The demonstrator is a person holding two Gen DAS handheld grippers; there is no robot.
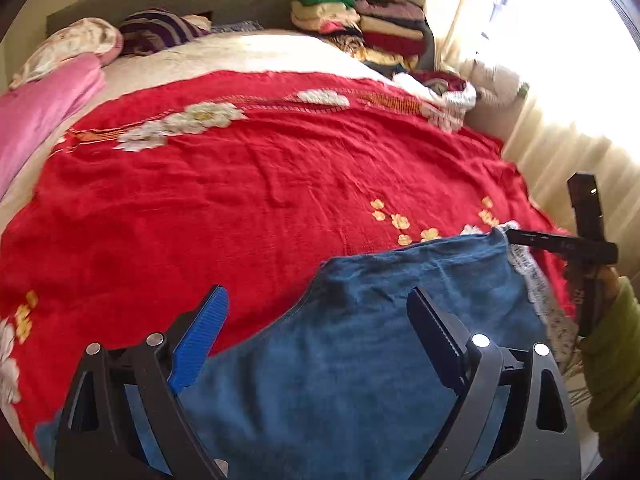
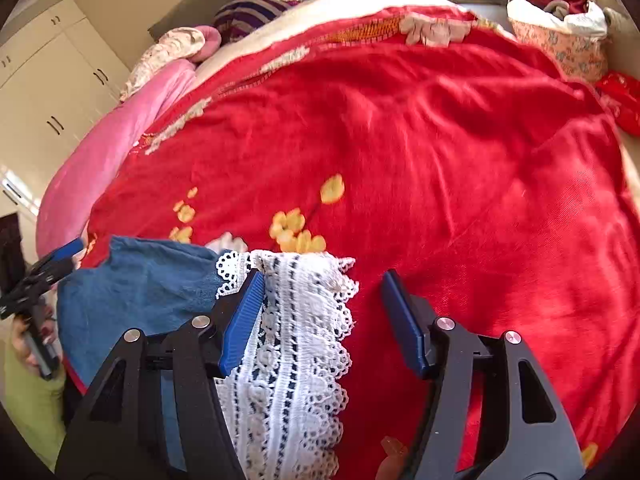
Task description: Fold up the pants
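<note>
The blue pants (image 1: 360, 344) lie on the red bedspread (image 1: 260, 184) at the near edge of the bed, with a white lace trim (image 2: 296, 344) along their right side. My left gripper (image 1: 318, 320) is open above the blue cloth, holding nothing. My right gripper (image 2: 324, 308) is open over the lace trim; its left finger (image 2: 244, 320) touches the lace. In the left wrist view the right gripper (image 1: 560, 244) sits at the pants' far right corner. In the right wrist view the left gripper (image 2: 44, 268) is at the left of the blue cloth (image 2: 140, 288).
A pink blanket (image 1: 36, 120) and pillows (image 1: 72, 44) lie at the bed's left and head. Stacks of folded clothes (image 1: 360, 28) stand at the far right corner. A bright curtained window (image 1: 560, 60) is on the right. Wardrobe doors (image 2: 48, 92) stand left.
</note>
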